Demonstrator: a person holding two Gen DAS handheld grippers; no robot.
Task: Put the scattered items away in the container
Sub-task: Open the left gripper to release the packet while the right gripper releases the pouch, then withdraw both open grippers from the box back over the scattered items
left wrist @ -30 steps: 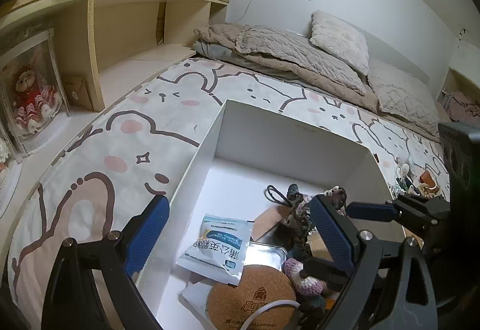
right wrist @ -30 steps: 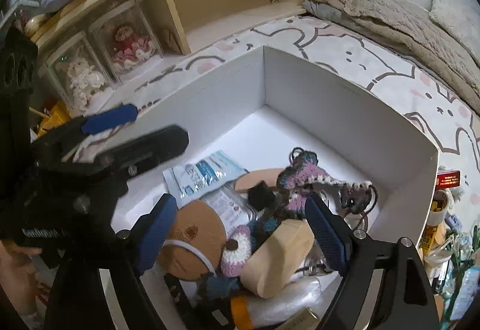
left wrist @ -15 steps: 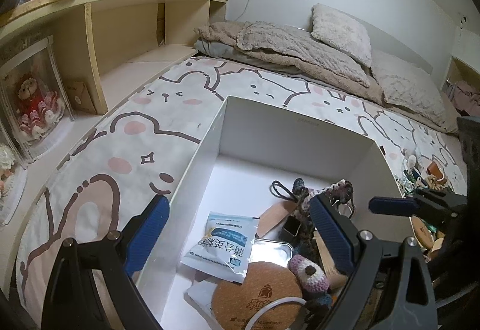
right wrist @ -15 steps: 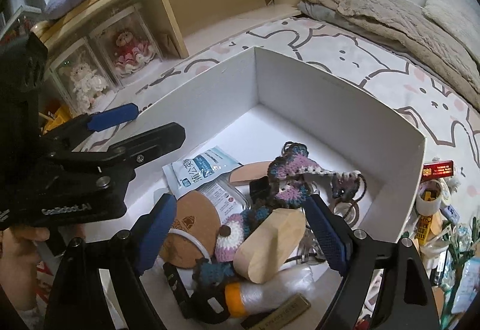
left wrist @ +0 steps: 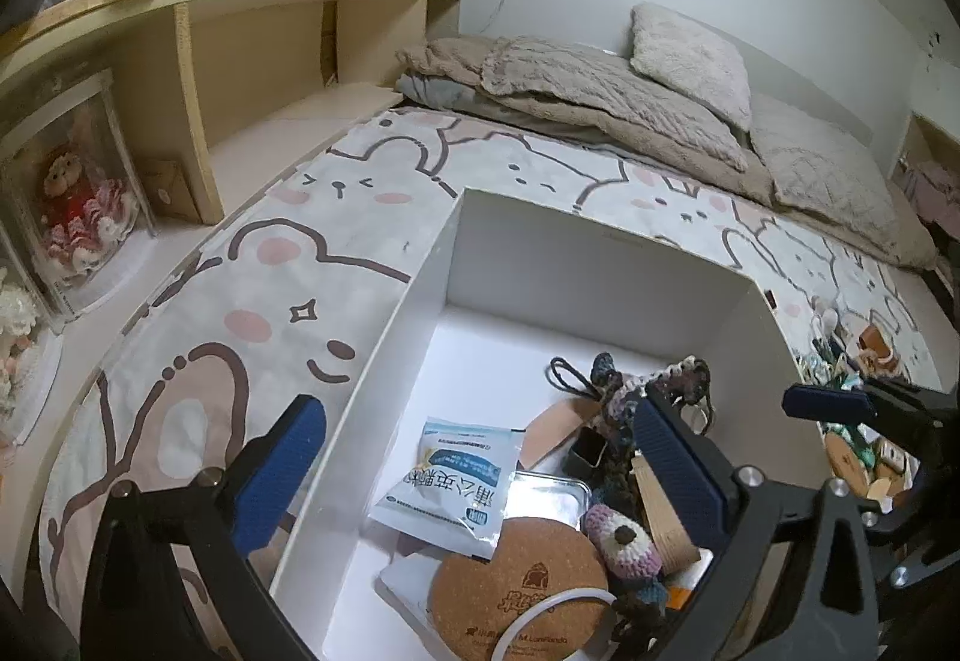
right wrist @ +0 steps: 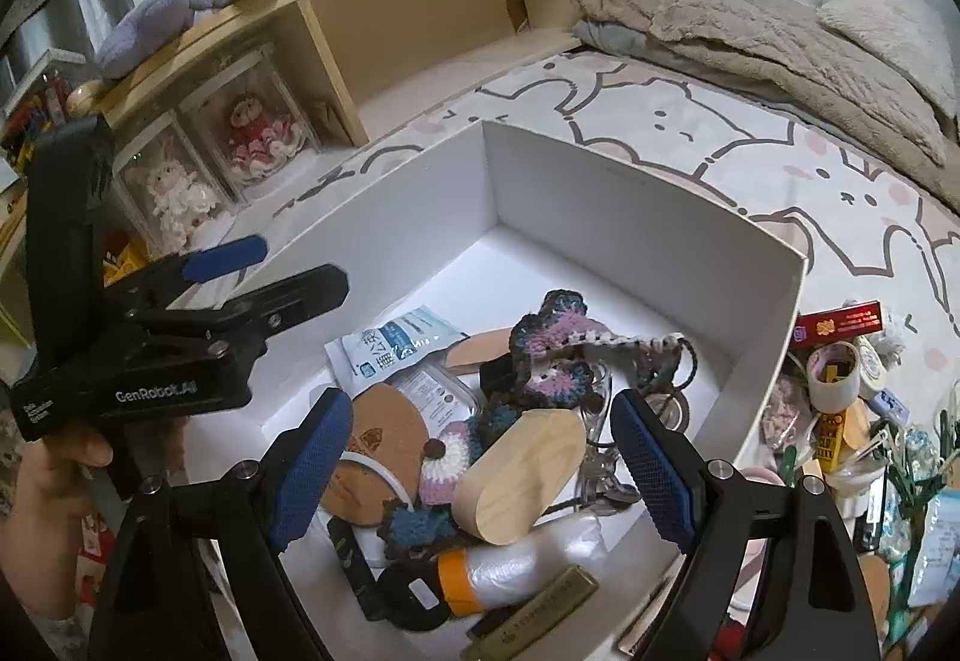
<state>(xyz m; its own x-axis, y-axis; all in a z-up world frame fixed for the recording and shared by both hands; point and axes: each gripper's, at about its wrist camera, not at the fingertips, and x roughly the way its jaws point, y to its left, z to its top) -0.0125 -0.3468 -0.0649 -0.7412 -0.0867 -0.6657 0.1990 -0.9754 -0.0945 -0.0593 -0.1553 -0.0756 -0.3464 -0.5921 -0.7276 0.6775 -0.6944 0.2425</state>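
A white open box [left wrist: 576, 265] [right wrist: 648, 211] sits on the cartoon-print bed sheet. Inside lie a blue-white sachet [left wrist: 450, 481] [right wrist: 396, 343], a cork coaster [left wrist: 522, 595] [right wrist: 384, 445], a crocheted piece [right wrist: 552, 343], a wooden oval block [right wrist: 522, 475] and a small crocheted ball [left wrist: 621, 532]. My left gripper [left wrist: 480, 475] is open and empty, straddling the box's left wall; it also shows in the right wrist view [right wrist: 240, 271]. My right gripper [right wrist: 480, 475] is open and empty above the pile in the box; one blue finger [left wrist: 828, 403] shows in the left wrist view.
Several loose items lie on the sheet right of the box: tape rolls [right wrist: 834, 373], a red box [right wrist: 840, 322], small packets [left wrist: 864, 355]. A wooden shelf [left wrist: 240, 60] with doll cases [right wrist: 252, 132] runs along the left. Blankets and pillows [left wrist: 630, 84] lie at the far end.
Both grippers have risen and drawn back a little from the box, so more of the box and bed shows. The items in the box have not moved.
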